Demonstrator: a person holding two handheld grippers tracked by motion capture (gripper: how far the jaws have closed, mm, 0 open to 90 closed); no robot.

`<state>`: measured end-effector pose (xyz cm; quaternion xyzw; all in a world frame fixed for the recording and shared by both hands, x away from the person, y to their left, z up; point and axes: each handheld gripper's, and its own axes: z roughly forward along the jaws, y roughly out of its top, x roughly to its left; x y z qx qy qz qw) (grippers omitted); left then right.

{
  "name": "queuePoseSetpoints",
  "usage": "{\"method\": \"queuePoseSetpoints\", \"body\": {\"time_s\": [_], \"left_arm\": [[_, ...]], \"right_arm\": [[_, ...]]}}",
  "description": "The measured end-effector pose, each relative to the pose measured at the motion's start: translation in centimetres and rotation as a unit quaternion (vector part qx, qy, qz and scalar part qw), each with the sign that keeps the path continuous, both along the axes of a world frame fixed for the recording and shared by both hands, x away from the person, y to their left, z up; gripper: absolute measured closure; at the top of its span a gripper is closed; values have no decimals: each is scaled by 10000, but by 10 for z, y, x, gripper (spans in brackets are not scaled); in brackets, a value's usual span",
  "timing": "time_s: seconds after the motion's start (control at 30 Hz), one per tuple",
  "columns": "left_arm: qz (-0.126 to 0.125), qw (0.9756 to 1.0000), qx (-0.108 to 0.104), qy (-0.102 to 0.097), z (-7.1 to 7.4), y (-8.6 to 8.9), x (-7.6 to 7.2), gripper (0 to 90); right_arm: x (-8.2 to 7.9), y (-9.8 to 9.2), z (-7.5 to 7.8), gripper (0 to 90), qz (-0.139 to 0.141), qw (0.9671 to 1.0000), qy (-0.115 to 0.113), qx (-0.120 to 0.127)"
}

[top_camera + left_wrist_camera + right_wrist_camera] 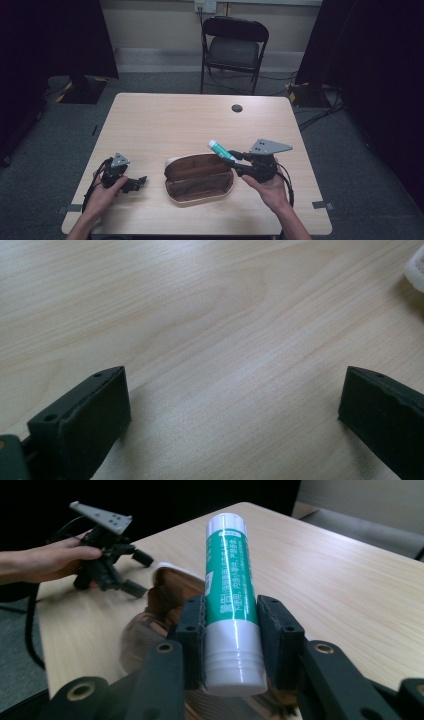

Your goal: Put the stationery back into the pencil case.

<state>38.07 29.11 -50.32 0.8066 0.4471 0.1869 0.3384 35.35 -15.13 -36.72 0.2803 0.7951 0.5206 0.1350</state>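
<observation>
Wooden table point(165, 120), right claw point(231, 625) clamping green tube point(231, 585) (base cropped), left claw point(235, 405) agape, empty.

Dim room, dark corners; table point(165, 120) evenly lit from above. Left gripper view soft, jaws cast faint shadows. Right gripper view: glare streak on tube point(232, 595), open case point(165, 605) motion-blurred (background underexposed).
</observation>
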Motion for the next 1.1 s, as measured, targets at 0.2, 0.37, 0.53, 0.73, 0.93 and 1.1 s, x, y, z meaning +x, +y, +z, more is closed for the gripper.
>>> {"method": "queuePoseSetpoints", "body": {"time_s": [0.2, 0.37, 0.53, 0.73, 0.93, 1.1], "left_arm": [[0, 10000, 1, 0, 0, 0, 0, 0], [-3, 10000, -8, 3, 0, 0, 0, 0], [0, 10000, -9, 3, 0, 0, 0, 0], [1, 10000, -12, 2, 0, 0, 0, 0], [3, 10000, -9, 3, 0, 0, 0, 0], [2, 10000, -7, 3, 0, 0, 0, 0]], "right_arm": [[-4, 20, -9, 659, 266, 9996, 26, -129], [-6, 34, -17, 659, 440, 9987, 108, -221], [-9, 53, -28, 659, 695, 9966, 211, -386], [-5, 65, -40, 659, 818, 9947, 346, -510], [2, 74, -60, 659, 864, 9920, 580, -716], [9, 76, -71, 658, 813, 9903, 739, -848]]}}
